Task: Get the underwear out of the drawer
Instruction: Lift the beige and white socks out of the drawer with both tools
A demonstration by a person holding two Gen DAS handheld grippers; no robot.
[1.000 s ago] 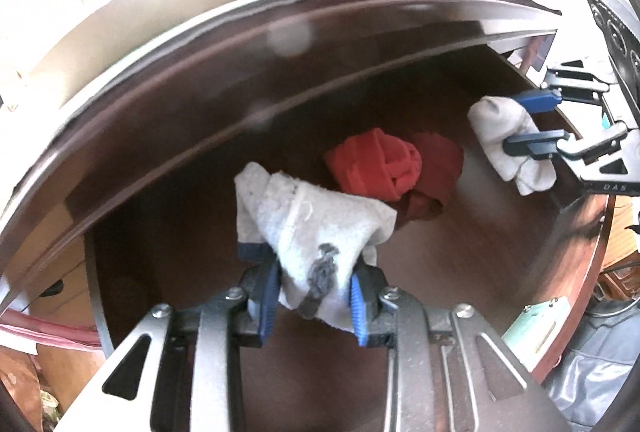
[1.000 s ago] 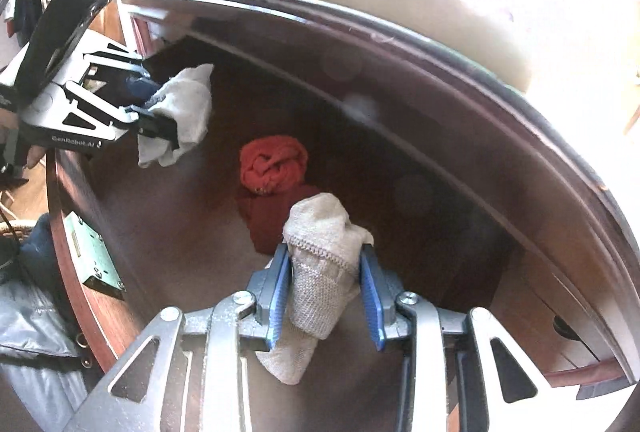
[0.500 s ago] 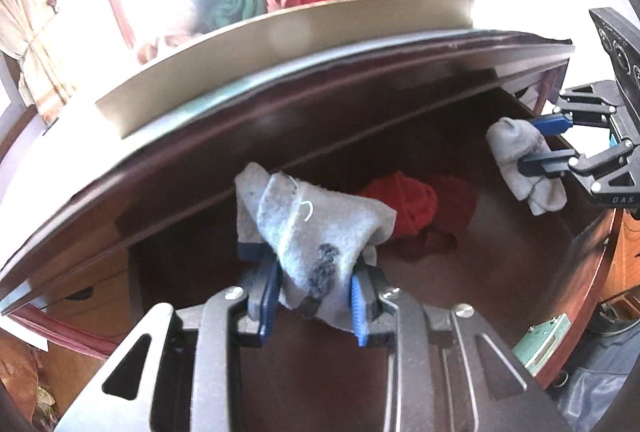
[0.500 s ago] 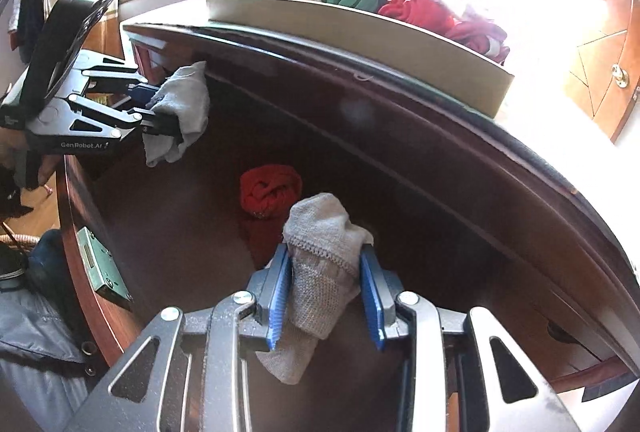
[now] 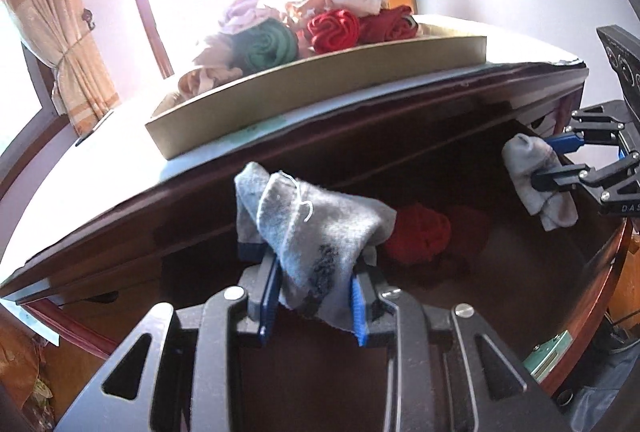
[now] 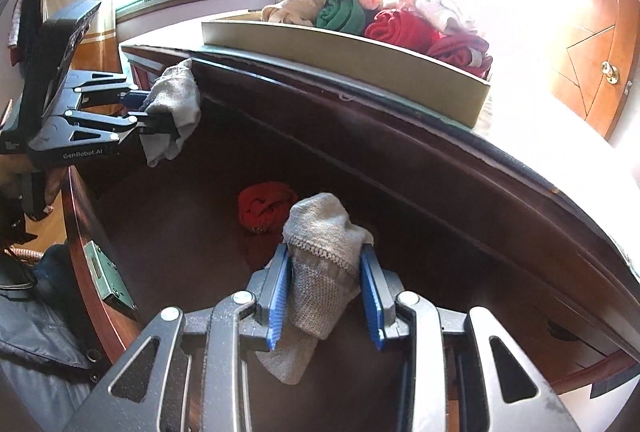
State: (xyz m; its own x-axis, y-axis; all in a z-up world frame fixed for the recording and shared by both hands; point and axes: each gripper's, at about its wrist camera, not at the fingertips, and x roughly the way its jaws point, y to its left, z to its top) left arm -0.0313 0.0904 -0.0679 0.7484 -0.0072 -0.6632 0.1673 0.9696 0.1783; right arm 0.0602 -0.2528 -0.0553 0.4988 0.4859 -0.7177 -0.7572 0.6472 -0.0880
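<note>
My left gripper (image 5: 314, 272) is shut on a grey sock with a dark patch (image 5: 316, 228) and holds it above the open dark wooden drawer (image 5: 500, 272). It also shows in the right wrist view (image 6: 136, 111) with its sock (image 6: 176, 111). My right gripper (image 6: 326, 272) is shut on a beige-grey sock (image 6: 320, 264), and it shows in the left wrist view (image 5: 560, 159) with that sock (image 5: 536, 183). A red rolled garment (image 5: 420, 232) lies on the drawer floor, also in the right wrist view (image 6: 264, 203).
A cardboard tray (image 5: 320, 83) on the dresser top holds several rolled garments, green (image 5: 268, 43), red (image 5: 332, 27) and pale. It also shows in the right wrist view (image 6: 344, 51). A metal lock plate (image 6: 108, 272) sits on the drawer front. A curtain and window stand behind.
Both grippers have risen with their socks, from low inside the drawer to above its rim. The dresser top and the tray of rolled garments have come into view.
</note>
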